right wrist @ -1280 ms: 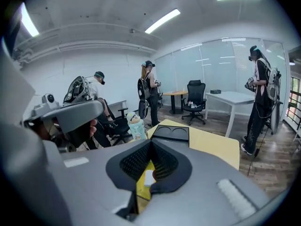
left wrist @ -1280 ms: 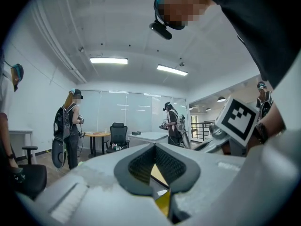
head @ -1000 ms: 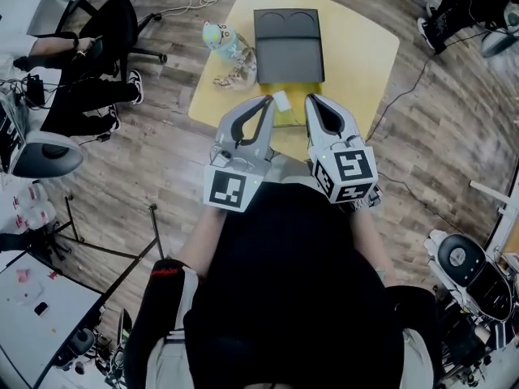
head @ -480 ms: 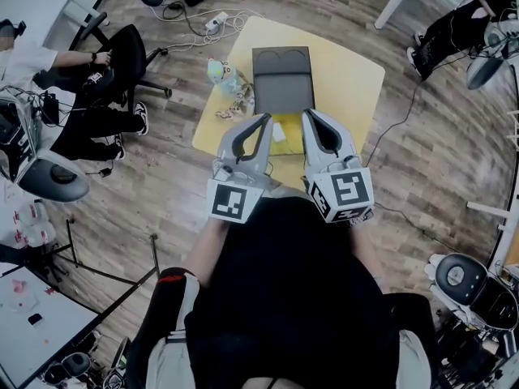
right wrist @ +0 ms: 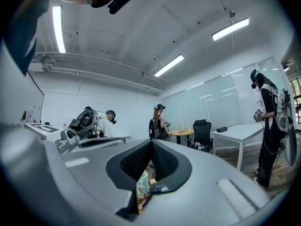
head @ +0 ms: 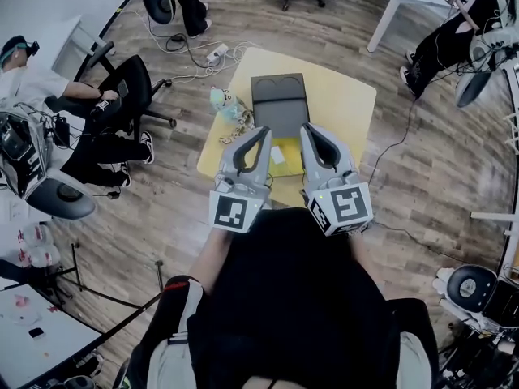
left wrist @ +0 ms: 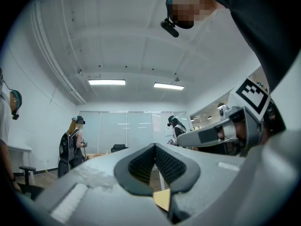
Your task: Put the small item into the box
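Left gripper view: the left gripper (left wrist: 154,146) is seen with its jaws pressed together at the tips, and nothing is pinched between them. Only a sliver of the yellow counter (left wrist: 162,199) is glimpsed through the gap lower down, behind the pads. In the right gripper view the right gripper (right wrist: 151,142) is likewise shown closed tip to tip and empty, and a pale blue-green toy (right wrist: 143,185) is caught through the gap beneath its pads. Both grippers are pointed roughly level, out into the room, and nothing on the counter is touched by either.

In the head view the two grippers are seen held side by side above the near edge of the counter. The small item (head: 277,155), a white oblong, is laid on the counter just inside the near edge, and in that view it is framed between the two grippers. Its long axis appears to run from the near edge toward the far edge, though it is too small for its ends to be told apart. The box (head: 280,104), dark and open, is set beyond the item toward the far edge. It is aligned the same way, with two rounded recesses at its far end. The item is found outside the box, apart from it. The toy is placed at the left edge of the counter, beside the box.
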`<state>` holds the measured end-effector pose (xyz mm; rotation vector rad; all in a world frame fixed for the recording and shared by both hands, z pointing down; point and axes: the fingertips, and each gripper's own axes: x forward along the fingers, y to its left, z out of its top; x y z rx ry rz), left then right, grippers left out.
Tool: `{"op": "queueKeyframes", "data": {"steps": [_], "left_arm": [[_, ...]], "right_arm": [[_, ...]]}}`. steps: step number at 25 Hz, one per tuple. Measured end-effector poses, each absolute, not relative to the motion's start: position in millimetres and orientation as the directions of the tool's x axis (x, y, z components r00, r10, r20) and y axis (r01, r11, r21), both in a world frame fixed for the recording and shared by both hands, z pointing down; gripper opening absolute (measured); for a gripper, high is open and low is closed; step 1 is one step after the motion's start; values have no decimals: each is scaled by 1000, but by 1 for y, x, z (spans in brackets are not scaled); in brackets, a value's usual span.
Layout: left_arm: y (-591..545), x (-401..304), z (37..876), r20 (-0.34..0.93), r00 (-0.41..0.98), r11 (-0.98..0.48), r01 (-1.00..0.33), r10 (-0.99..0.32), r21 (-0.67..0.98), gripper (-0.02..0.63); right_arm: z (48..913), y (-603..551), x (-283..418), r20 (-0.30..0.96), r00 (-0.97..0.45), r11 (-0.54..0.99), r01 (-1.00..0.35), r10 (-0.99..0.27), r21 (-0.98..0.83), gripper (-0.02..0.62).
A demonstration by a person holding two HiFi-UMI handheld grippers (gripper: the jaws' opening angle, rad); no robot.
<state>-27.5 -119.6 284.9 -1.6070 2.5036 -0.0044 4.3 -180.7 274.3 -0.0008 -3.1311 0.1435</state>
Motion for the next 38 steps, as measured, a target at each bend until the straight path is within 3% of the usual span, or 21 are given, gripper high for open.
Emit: {"op": "queueKeyframes", "data": {"steps": [11, 38], "left_arm": [[-122, -14, 274, -160, -374, 393, -912, -914, -116, 2], [-109, -17, 279, -151, -379, 395, -913, -913, -98, 2]], "right_arm": [[255, -180, 19, -77, -997, 995, -9, -17, -98, 0], [262, -156, 11, -49, -998, 996, 36, 32, -82, -1]]}}
